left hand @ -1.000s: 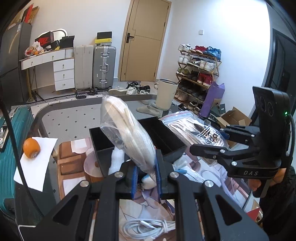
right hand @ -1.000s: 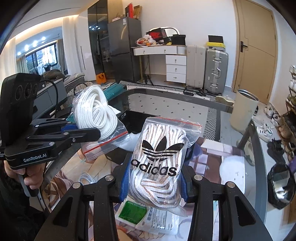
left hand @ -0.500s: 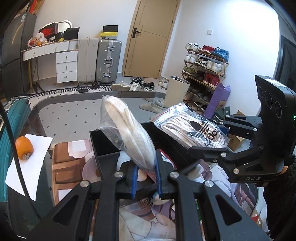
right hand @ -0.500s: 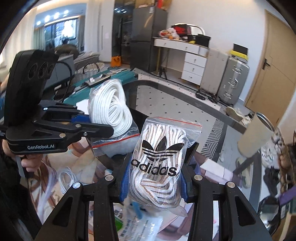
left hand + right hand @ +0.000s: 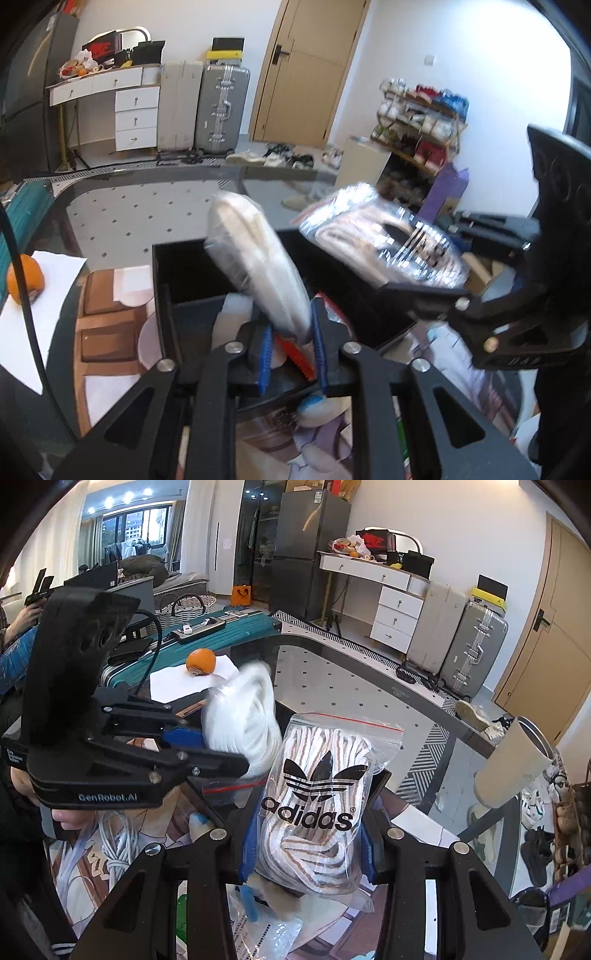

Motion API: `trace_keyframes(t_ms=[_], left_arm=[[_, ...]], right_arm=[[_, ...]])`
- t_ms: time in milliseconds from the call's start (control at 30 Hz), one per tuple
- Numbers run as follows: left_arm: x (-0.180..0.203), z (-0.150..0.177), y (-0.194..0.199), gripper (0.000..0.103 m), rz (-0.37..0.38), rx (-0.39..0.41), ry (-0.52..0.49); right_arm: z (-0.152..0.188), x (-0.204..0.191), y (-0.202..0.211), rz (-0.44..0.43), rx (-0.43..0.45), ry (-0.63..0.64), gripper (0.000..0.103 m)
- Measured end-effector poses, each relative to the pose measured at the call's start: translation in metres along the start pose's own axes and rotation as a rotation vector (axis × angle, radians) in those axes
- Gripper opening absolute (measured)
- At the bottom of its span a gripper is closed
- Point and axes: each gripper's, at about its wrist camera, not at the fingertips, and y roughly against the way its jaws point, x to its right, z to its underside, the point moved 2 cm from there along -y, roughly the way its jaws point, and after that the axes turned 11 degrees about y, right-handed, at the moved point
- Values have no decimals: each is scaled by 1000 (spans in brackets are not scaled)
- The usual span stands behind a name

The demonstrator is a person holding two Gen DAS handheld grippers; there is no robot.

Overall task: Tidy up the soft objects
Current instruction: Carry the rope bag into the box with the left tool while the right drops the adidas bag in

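Observation:
My left gripper (image 5: 291, 345) is shut on a clear bag of coiled white rope (image 5: 258, 258), held tilted above a black divided box (image 5: 184, 280). The same bag (image 5: 243, 716) and left gripper (image 5: 207, 749) show in the right wrist view. My right gripper (image 5: 306, 842) is shut on a clear Adidas bag of striped laces (image 5: 317, 801). In the left wrist view that bag (image 5: 384, 243) hangs over the box's right side, close beside the rope bag.
An orange (image 5: 26, 277) lies on white paper (image 5: 44, 295) at the table's left. A loose white cable (image 5: 114, 842) and plastic packets (image 5: 266, 923) lie on the table near me. A teal suitcase (image 5: 221, 635) stands beyond the table edge.
Both grippers have carried their bags forward and lower over the black box. The two bags have come closer together, and both views are blurred by motion.

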Motion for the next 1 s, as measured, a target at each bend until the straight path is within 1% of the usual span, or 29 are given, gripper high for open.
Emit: trace_keyframes(t_ms=[33,67,133,200,233,267,300,367,433,500,533,600,667,700,767,833,933,1000], left_arm=[[0,1,1,42,-3,0,-3],[1,2,4,54,-15,1,-10],[1,2,11,55,-31,24,-19],[1,2,15,70,-65,35,-27],[0,2,18,87,-79,47,-27],[0,1,21,93,-68,63,-25],[-1,1,25,94,-71,73,-24],[-3,0,28,97,-107,89,-27],[-6,2,30,98,-113,94,-22],[-12,3,33,98,-122,97,-15],[-14,3,34,98,-131,99,-13],[-18,4,36,98,-137,99,-8],[-19,5,35,98,-140,100,-6],[-19,6,36,98,-140,100,-8],[-19,8,37,98,-141,104,-13],[-18,9,37,98,-136,105,-16],[-16,12,37,98,-134,104,-20],[-14,15,38,98,-133,102,-25]], right_arm=[[0,1,0,-2,3,-1,43],[-1,1,-1,-5,5,0,43],[-5,2,-3,-8,3,11,43],[-7,1,-5,-13,5,21,43],[-8,0,-6,-15,6,26,43],[-10,-1,-8,-17,7,33,43],[-11,-3,-9,-22,11,42,43],[-15,-7,-15,-34,11,61,43],[-19,-13,-20,-39,12,88,43],[-22,-18,-25,-64,26,123,43],[-23,-20,-27,-76,33,150,45],[-22,-23,-34,-79,6,180,55],[-21,-20,-35,-21,-4,187,69],[-20,-18,-33,0,-1,182,70],[-17,-13,-27,35,-1,165,73],[-12,-8,-27,86,-35,155,74],[-3,-1,-30,134,-94,115,74],[1,0,-25,129,-78,87,74]])
